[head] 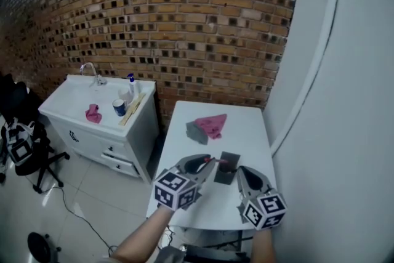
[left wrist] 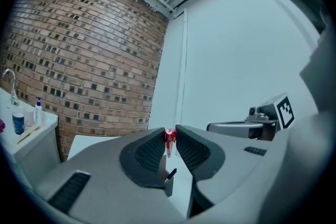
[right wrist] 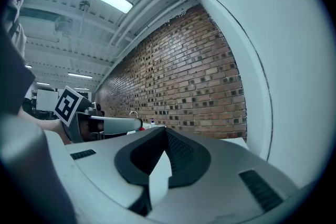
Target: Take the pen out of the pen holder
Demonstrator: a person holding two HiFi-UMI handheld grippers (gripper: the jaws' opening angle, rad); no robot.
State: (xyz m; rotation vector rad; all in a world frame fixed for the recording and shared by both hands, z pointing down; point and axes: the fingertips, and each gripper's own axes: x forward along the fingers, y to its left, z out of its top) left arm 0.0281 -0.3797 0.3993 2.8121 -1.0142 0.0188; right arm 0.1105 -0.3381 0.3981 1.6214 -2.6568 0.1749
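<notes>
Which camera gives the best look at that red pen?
The left gripper view: the red pen stands close up, pinched at the tips of the left gripper. The head view shows it only as a small red sliver by the pen holder. The right gripper view catches at most a red speck.

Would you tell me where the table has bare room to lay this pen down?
Bare table lies right of the pink cloth, and along the left edge beside the grey cloth. It is crowded near the pen holder, between the left gripper and right gripper.
</notes>
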